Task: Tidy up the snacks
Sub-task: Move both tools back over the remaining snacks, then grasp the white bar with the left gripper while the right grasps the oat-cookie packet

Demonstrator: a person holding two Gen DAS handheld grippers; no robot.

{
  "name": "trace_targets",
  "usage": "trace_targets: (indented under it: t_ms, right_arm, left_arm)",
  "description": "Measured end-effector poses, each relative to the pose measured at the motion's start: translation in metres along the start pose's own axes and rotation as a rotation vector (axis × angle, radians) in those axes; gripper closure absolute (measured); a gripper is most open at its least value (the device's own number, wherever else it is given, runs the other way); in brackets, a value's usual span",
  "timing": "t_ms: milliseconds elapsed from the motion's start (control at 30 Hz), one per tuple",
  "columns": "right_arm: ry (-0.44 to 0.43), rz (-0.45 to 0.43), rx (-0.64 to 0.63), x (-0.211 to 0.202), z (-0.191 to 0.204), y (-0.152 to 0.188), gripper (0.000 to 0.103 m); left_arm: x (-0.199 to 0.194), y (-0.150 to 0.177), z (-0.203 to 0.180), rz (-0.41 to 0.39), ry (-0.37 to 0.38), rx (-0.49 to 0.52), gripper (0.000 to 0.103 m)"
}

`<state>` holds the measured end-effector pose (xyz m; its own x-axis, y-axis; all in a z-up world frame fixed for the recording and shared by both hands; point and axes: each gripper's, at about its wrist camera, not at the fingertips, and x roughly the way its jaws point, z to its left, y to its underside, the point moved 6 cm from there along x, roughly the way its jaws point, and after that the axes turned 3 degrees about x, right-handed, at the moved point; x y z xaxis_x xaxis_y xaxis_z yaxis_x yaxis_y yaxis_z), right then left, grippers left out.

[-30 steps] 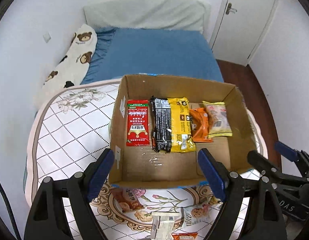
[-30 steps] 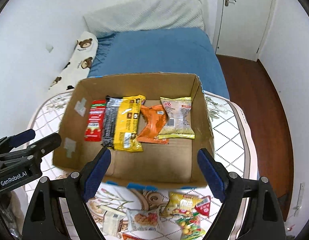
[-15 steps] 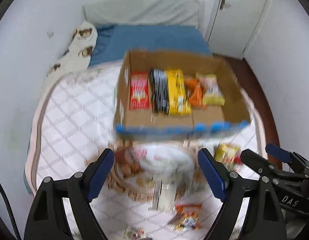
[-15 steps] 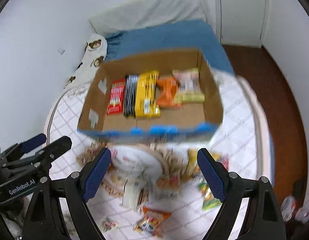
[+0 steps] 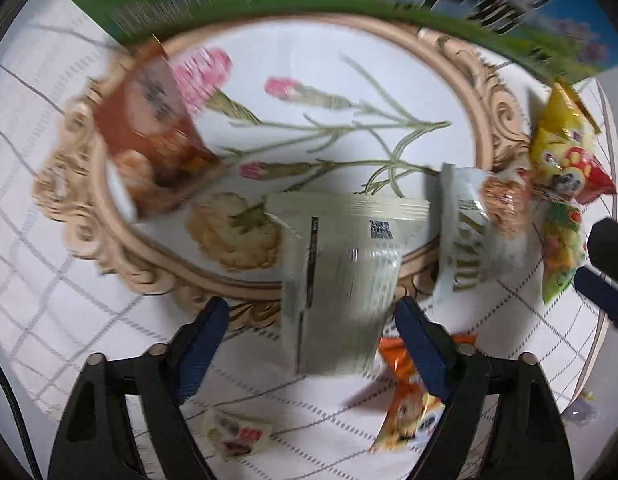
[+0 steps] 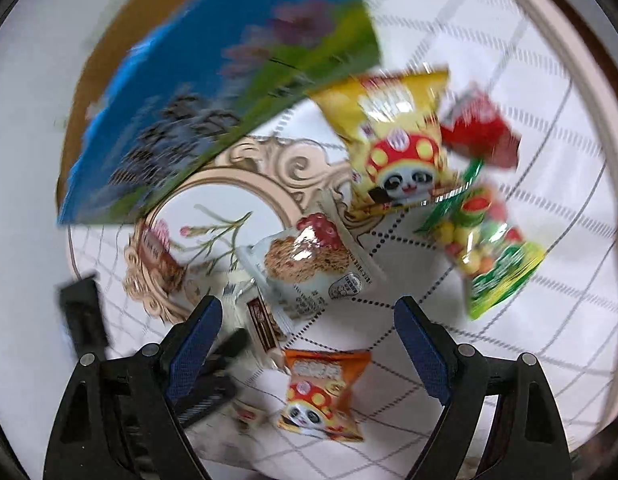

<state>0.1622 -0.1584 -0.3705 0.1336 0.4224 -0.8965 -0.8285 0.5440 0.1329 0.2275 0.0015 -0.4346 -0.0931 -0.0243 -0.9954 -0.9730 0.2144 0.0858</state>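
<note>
2 grippers hang over a spread of snack packets on the quilted floral cloth (image 5: 49,312). Straight ahead of the left gripper (image 5: 311,322), a pale green packet (image 5: 341,272) lies flat between its blue pads (image 5: 419,344); the jaws are closing in on it, and the motion blur makes it hard to say whether the pads touch it yet. Just right of that gripper's right finger sits an orange panda packet (image 5: 409,412), and further right a white cookie packet (image 5: 475,232), then a yellow panda bag (image 5: 561,148) and a green candy bag (image 5: 561,256). Off to its left, a brown-red packet (image 5: 149,136) rests on the cloth's ornate oval border. Near the left finger lies a small white wrapped sweet (image 5: 237,434).

The right gripper (image 6: 309,332) stands wide, nothing in its jaws. The orange panda packet (image 6: 321,396) lies between its fingers, the cookie packet (image 6: 309,264) just beyond. Ahead, a blue and green printed box wall (image 6: 213,100) fills the upper left, blurred.
</note>
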Motion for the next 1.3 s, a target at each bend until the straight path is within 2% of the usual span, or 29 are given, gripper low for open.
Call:
trace_targets:
  t_ms: [33, 67, 300, 400, 433, 533, 600, 633, 733, 800, 833, 900, 933, 1000, 1100, 1300]
  right_arm:
    - [-0.023, 0.021, 0.055, 0.009, -0.004, -0.002, 0.013]
    - [-0.039, 0.036, 0.096, 0.015, -0.006, -0.003, 0.013]
    - [-0.133, 0.133, 0.381, 0.068, -0.008, -0.006, 0.014]
    - [-0.068, 0.128, 0.371, 0.084, -0.003, -0.008, 0.029]
    - [-0.037, 0.122, 0.325, 0.085, 0.001, -0.009, 0.031]
    - [0.104, 0.114, 0.035, 0.089, 0.029, -0.007, 0.036]
    - [0.235, 0.101, -0.215, 0.089, 0.049, -0.001, 0.04]
    - [0.296, 0.091, -0.317, 0.09, 0.056, 0.002, 0.043]
    - [0.49, 0.071, -0.596, 0.093, 0.07, 0.015, 0.044]
    - [0.567, 0.068, -0.706, 0.097, 0.074, 0.023, 0.044]
    - [0.579, 0.068, -0.727, 0.099, 0.075, 0.027, 0.043]
    - [0.566, 0.076, -0.71, 0.1, 0.076, 0.029, 0.038]
    - [0.544, 0.074, -0.686, 0.1, 0.076, 0.029, 0.03]
    - [0.472, 0.073, -0.606, 0.097, 0.07, 0.026, 0.023]
    - [0.404, 0.06, -0.483, 0.094, 0.064, 0.022, 0.023]
    - [0.365, 0.02, -0.311, 0.09, 0.032, 0.004, 0.024]
  left_arm:
    - [0.006, 0.0, 0.001, 0.019, 0.032, -0.021, 0.052]
    - [0.009, 0.0, 0.003, 0.03, 0.039, -0.037, 0.054]
    - [0.001, 0.0, 0.033, 0.002, 0.013, -0.11, 0.054]
    - [0.003, 0.001, 0.045, 0.011, 0.026, -0.141, 0.054]
    - [0.004, 0.002, 0.048, 0.012, 0.032, -0.149, 0.054]
    - [0.004, 0.001, 0.053, 0.013, 0.049, -0.154, 0.054]
    - [0.004, 0.0, 0.057, 0.014, 0.054, -0.151, 0.054]
    - [0.006, 0.0, 0.06, 0.016, 0.056, -0.149, 0.054]
    - [0.008, -0.004, 0.062, 0.021, 0.061, -0.148, 0.053]
    - [0.013, 0.0, 0.068, 0.023, 0.059, -0.145, 0.052]
    - [0.014, -0.001, 0.066, 0.025, 0.057, -0.142, 0.052]
    - [0.019, -0.005, 0.063, 0.036, 0.055, -0.132, 0.044]
    - [0.025, -0.007, 0.062, 0.046, 0.056, -0.129, 0.044]
    - [0.028, -0.007, 0.062, 0.048, 0.054, -0.13, 0.044]
    - [0.028, -0.004, 0.062, 0.036, 0.053, -0.142, 0.044]
    - [0.027, 0.003, 0.062, 0.014, 0.038, -0.142, 0.044]
